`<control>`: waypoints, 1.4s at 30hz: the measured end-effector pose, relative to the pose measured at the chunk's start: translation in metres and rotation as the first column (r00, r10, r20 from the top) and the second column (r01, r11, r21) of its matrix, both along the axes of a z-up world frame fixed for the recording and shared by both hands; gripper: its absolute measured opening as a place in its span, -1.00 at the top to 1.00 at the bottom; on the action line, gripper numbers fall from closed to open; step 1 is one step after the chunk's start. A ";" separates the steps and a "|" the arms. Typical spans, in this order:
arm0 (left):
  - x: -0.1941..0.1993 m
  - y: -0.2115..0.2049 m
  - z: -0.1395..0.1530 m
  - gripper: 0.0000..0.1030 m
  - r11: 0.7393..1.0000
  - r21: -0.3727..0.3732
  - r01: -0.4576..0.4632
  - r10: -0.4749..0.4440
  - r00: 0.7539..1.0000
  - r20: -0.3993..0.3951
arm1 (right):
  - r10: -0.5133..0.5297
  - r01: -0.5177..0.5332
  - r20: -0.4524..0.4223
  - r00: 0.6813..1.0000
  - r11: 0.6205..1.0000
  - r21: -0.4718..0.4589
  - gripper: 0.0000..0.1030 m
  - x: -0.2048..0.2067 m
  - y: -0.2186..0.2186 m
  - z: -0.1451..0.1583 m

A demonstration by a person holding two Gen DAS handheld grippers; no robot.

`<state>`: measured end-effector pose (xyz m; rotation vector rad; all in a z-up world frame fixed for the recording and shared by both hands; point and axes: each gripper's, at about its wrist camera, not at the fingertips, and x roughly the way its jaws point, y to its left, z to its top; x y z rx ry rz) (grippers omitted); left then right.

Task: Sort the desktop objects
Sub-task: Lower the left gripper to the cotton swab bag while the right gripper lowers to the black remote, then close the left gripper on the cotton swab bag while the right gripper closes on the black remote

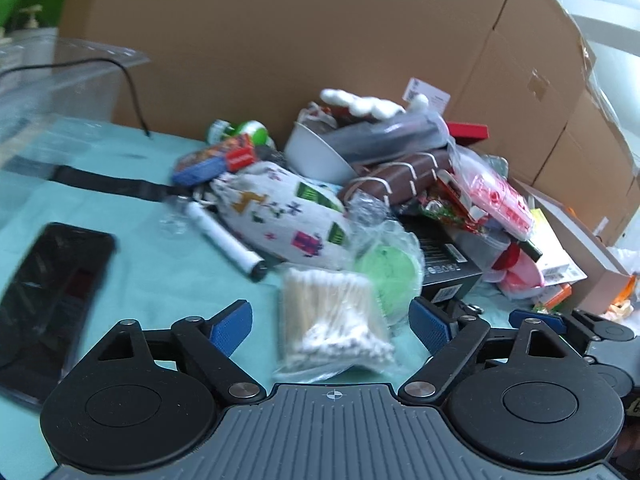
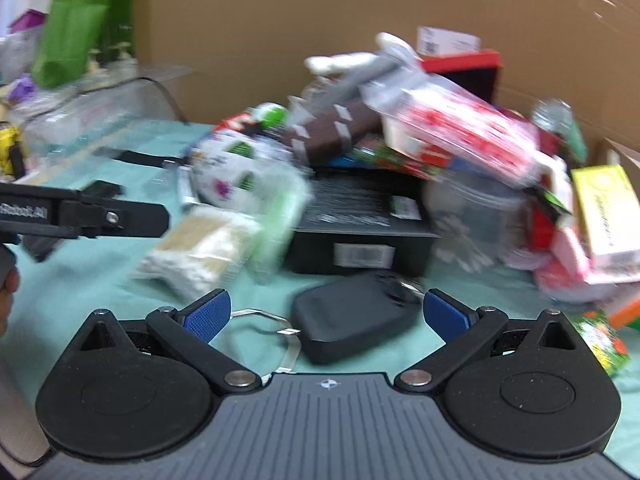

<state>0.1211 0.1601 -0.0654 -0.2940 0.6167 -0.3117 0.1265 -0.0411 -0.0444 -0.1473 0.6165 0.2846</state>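
A heap of mixed objects lies on a teal cloth [image 1: 140, 240]. My left gripper [image 1: 330, 326] is open, its blue pads either side of a clear bag of cotton swabs [image 1: 332, 320], not touching it. A green round item in plastic [image 1: 386, 276] lies just beyond. My right gripper [image 2: 326, 314] is open over a black case [image 2: 352, 320] with a key ring [image 2: 272, 328] beside it. The swab bag also shows in the right wrist view [image 2: 200, 244]. The left gripper's arm [image 2: 84, 216] shows at the left of that view.
A black phone [image 1: 48, 300] lies at left. A white marker [image 1: 228, 240], a printed cloth pouch [image 1: 280, 216], a white bowl [image 1: 316, 152], a brown roll [image 1: 400, 176] and a black box [image 2: 360, 216] fill the heap. A clear bin [image 1: 60, 80] stands far left. Cardboard walls [image 1: 320, 40] stand behind.
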 end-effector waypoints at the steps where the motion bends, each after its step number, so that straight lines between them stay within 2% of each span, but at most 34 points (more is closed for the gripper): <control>1: 0.005 -0.004 -0.002 -0.80 1.000 0.004 0.010 -0.010 1.000 -0.013 | -0.017 0.017 -0.002 1.000 1.000 0.004 -0.98 0.003 -0.003 -0.001; 5: 0.022 -0.016 -0.014 -0.80 0.999 0.041 0.019 -0.016 0.997 -0.074 | -0.048 0.050 -0.043 0.998 0.998 0.043 -0.98 0.018 -0.013 -0.009; 7: 0.029 -0.018 -0.019 -0.81 0.999 0.038 0.009 -0.005 0.995 -0.102 | -0.081 0.089 -0.077 0.994 0.991 0.098 -0.98 0.028 -0.018 -0.012; 9: 0.032 -0.021 -0.021 -0.81 0.999 0.046 -0.003 0.008 0.996 -0.092 | -0.103 0.122 -0.117 0.988 0.979 0.165 -0.98 0.036 -0.022 -0.015; 11: 0.034 -0.026 -0.021 -0.78 0.998 0.070 -0.005 0.011 0.996 -0.088 | -0.123 0.147 -0.142 0.982 0.974 0.170 -0.98 0.043 -0.023 -0.020; 13: 0.033 -0.032 -0.020 -0.30 0.992 0.126 0.005 0.005 0.997 -0.079 | -0.099 0.120 -0.142 0.985 0.981 0.150 -0.94 0.042 -0.023 -0.024; 15: 0.031 -0.033 -0.020 -0.15 0.988 0.153 0.015 -0.004 0.997 -0.073 | -0.061 0.077 -0.128 0.990 0.989 0.129 -0.87 0.035 -0.028 -0.024; 18: 0.025 -0.031 -0.018 -0.05 0.988 0.151 0.027 -0.015 0.997 -0.081 | -0.016 0.032 -0.137 0.990 0.992 0.118 -0.65 0.028 -0.041 -0.020; 20: 0.019 -0.031 -0.016 -0.03 0.987 0.156 0.050 -0.037 0.996 -0.085 | -0.012 0.025 -0.142 0.990 0.996 0.091 -0.47 0.023 -0.051 -0.019; 23: 0.012 -0.031 -0.016 -0.08 0.983 0.165 0.081 -0.067 0.994 -0.092 | -0.044 0.054 -0.150 0.988 0.997 0.063 -0.47 0.017 -0.067 -0.016; 24: 0.011 -0.032 -0.016 -0.31 0.982 0.167 0.086 -0.070 0.993 -0.097 | -0.054 0.064 -0.154 0.987 0.996 0.064 -0.48 0.017 -0.071 -0.016; 25: 0.012 -0.033 -0.016 -0.44 0.983 0.165 0.082 -0.066 0.993 -0.101 | -0.057 0.068 -0.152 0.987 0.996 0.063 -0.50 0.016 -0.071 -0.015; 27: 0.014 -0.037 -0.018 -0.48 0.982 0.177 0.072 -0.055 0.993 -0.101 | -0.066 0.074 -0.134 0.989 0.996 0.053 -0.50 0.017 -0.067 -0.016; 29: 0.013 -0.042 -0.017 -0.39 0.976 0.203 0.078 -0.059 0.993 -0.100 | -0.067 0.071 -0.108 0.992 0.997 0.031 -0.50 0.020 -0.060 -0.017; 30: 0.013 -0.044 -0.017 -0.12 0.973 0.215 0.083 -0.063 0.993 -0.097 | -0.064 0.067 -0.100 0.993 0.997 0.026 -0.50 0.022 -0.057 -0.017; 31: 0.012 -0.044 -0.016 -0.10 0.971 0.218 0.095 -0.075 0.992 -0.099 | -0.063 0.065 -0.097 0.993 0.998 0.025 -0.48 0.024 -0.055 -0.018; 34: 0.011 -0.044 -0.015 -0.12 0.970 0.221 0.097 -0.075 0.992 -0.104 | -0.060 0.065 -0.103 0.993 0.997 0.036 -0.18 0.030 -0.053 -0.021; 35: 0.011 -0.044 -0.015 -0.19 0.971 0.220 0.094 -0.072 0.992 -0.106 | -0.060 0.065 -0.111 0.992 0.997 0.034 -0.16 0.030 -0.054 -0.020; 36: 0.012 -0.043 -0.017 -0.41 0.973 0.213 0.092 -0.069 0.991 -0.111 | -0.059 0.063 -0.116 0.992 0.998 0.031 -0.16 0.031 -0.054 -0.019; 38: 0.012 -0.045 -0.018 -0.44 0.971 0.222 0.088 -0.065 0.992 -0.107 | -0.068 0.073 -0.125 0.990 0.997 0.036 -0.16 0.033 -0.054 -0.018; 40: 0.012 -0.051 -0.017 -0.13 0.962 0.257 0.089 -0.065 0.993 -0.102 | -0.072 0.076 -0.117 0.990 0.997 0.030 -0.17 0.036 -0.051 -0.020; 42: 0.011 -0.054 -0.016 -0.07 0.960 0.264 0.096 -0.071 0.992 -0.102 | -0.067 0.071 -0.114 0.991 0.997 0.031 -0.15 0.036 -0.052 -0.021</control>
